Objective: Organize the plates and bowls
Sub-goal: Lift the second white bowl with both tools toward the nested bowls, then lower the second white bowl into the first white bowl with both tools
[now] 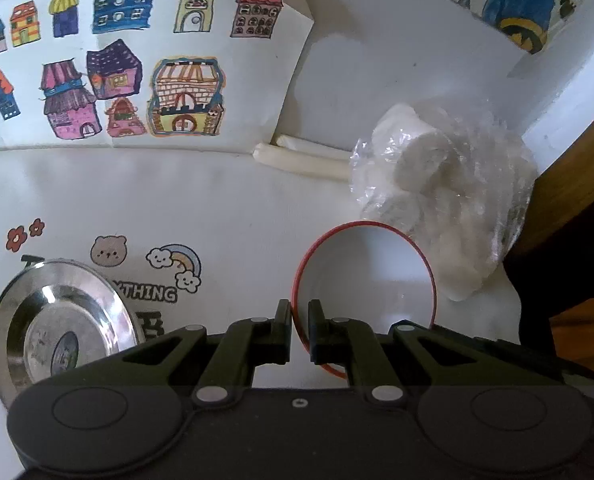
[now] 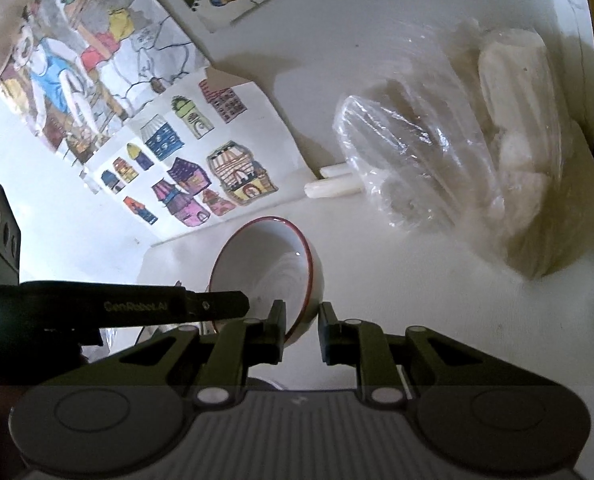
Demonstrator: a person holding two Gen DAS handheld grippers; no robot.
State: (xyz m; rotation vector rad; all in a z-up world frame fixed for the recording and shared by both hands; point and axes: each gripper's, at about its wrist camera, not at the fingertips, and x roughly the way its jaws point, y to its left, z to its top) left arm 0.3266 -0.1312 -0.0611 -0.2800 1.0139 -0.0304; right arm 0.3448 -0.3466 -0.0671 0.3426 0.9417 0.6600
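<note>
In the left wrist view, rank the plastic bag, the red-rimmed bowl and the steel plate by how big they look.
1. plastic bag, largest.
2. and 3. red-rimmed bowl and steel plate: they look alike, and the left gripper hides part of both, so I won't rank them.

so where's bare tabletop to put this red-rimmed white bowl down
Both grippers, left gripper and right gripper, clamp the red-rimmed white bowl. Bare white tabletop lies between the shiny steel plate and the clear plastic bag of white rolls, below the houses drawing. It is crowded by the bag.
</note>
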